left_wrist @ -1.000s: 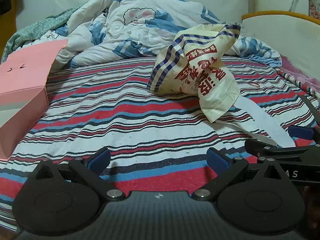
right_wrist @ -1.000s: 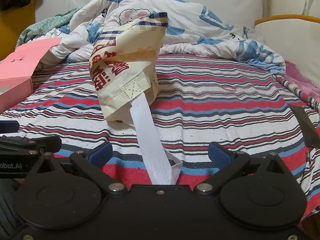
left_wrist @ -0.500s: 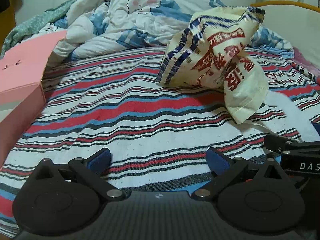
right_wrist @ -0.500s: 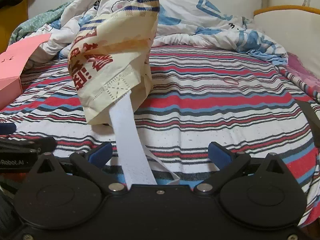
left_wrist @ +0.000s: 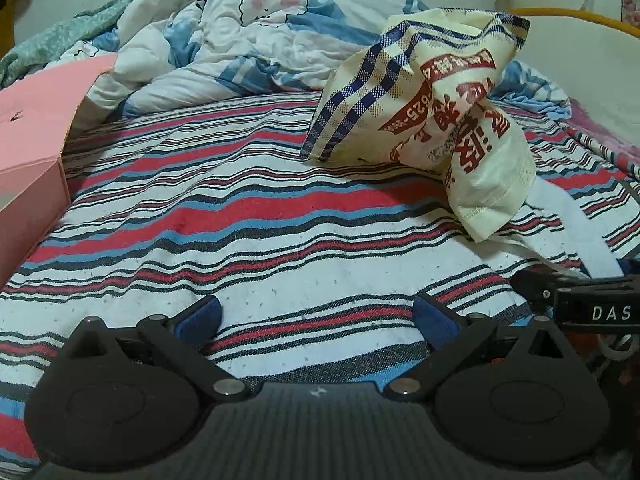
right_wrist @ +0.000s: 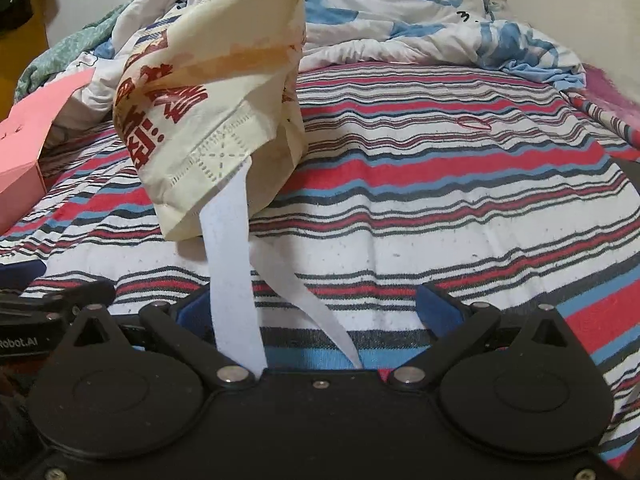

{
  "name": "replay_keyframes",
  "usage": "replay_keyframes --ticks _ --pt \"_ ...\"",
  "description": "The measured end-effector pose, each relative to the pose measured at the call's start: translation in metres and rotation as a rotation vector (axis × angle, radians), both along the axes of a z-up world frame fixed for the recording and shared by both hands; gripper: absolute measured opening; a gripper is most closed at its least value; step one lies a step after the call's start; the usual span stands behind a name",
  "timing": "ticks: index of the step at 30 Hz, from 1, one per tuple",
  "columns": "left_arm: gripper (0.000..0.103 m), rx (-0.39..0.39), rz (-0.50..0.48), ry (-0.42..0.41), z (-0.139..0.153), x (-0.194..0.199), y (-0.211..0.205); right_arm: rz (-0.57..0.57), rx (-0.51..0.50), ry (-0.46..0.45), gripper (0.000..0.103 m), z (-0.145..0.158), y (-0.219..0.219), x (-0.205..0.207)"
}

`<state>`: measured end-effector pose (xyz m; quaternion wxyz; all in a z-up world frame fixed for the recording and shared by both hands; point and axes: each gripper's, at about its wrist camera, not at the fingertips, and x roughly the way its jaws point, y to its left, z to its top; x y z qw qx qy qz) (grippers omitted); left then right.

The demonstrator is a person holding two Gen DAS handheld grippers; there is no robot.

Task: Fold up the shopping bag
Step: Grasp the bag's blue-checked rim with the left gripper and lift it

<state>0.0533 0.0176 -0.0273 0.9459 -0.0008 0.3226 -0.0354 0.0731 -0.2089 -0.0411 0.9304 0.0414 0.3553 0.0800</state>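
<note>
Item: shopping bag (left_wrist: 432,116), cream cloth with blue check bands and red printed characters. It stands crumpled and partly upright on the striped bedsheet (left_wrist: 240,216), toward the right side of the bed as the left camera sees it.

Item: white handle strap (right_wrist: 232,264), stitched to the bag's lower hem. It runs from the bag down between the fingers of the right gripper (right_wrist: 316,312) and disappears behind the gripper's body.

Right gripper: jaws spread wide; the strap passes between them, nearer the left pad (whether anything actually pinches it, I cannot tell).

Left gripper (left_wrist: 316,316): jaws wide apart, nothing between them, low over bare sheet, well short of the bag.

Item: pink box (left_wrist: 28,168), at the left edge of the bed.

Item: rumpled white-and-blue quilt (left_wrist: 256,32) with a cloud face printed on it, heaped behind the bag against the wall.
</note>
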Motion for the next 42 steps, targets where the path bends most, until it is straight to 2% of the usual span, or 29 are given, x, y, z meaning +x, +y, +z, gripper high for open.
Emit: replay_keyframes --ticks 6,11,13,17,20,22,24,25,26,27,28,30,34,37,42 --pt "0.103 -0.059 -0.025 -0.058 0.036 0.001 0.005 0.003 0.028 0.005 0.103 0.002 -0.005 0.002" --pt "0.103 -0.100 -0.052 -0.114 0.069 0.006 0.007 0.028 0.135 -0.043 0.103 0.005 -0.016 -0.007" --pt "0.103 -0.055 -0.094 -0.165 0.090 0.017 -0.004 0.026 0.155 -0.059 0.103 0.006 -0.018 -0.010" --pt "0.103 0.107 -0.180 -0.227 0.109 0.036 -0.042 0.019 0.193 -0.072 0.103 0.007 -0.022 -0.011" --pt "0.103 0.196 -0.252 -0.224 0.109 0.053 -0.070 0.015 0.215 -0.050 0.103 0.005 -0.024 -0.009" --pt "0.103 0.219 -0.293 -0.216 0.108 0.061 -0.083 0.024 0.240 -0.055 0.103 0.005 -0.026 -0.010" --pt "0.096 0.238 -0.320 -0.208 0.104 0.068 -0.094 0.030 0.258 -0.062 0.103 0.006 -0.028 -0.011" --pt "0.079 0.247 -0.323 -0.202 0.101 0.072 -0.097 0.031 0.266 -0.062 0.103 0.006 -0.029 -0.011" --pt "0.057 0.257 -0.315 -0.191 0.099 0.076 -0.098 0.031 0.272 -0.062 0.103 0.006 -0.030 -0.012" --pt "0.049 0.261 -0.308 -0.178 0.095 0.080 -0.098 0.032 0.274 -0.064 0.103 0.006 -0.030 -0.012" --pt "0.036 0.257 -0.305 -0.164 0.092 0.084 -0.097 0.036 0.274 -0.071 0.103 0.006 -0.030 -0.013" --pt "0.032 0.227 -0.310 -0.135 0.088 0.088 -0.091 0.050 0.269 -0.089 0.103 0.007 -0.029 -0.015" --pt "0.022 0.221 -0.289 -0.146 0.090 0.071 -0.078 0.062 0.239 -0.127 0.103 0.011 -0.026 -0.018" --pt "0.022 0.184 -0.249 -0.139 0.093 0.057 -0.056 0.050 0.223 -0.162 0.103 0.014 -0.028 -0.020" --pt "0.022 0.086 -0.165 -0.071 0.083 0.023 -0.008 0.009 0.196 -0.180 0.103 0.018 -0.033 -0.019"
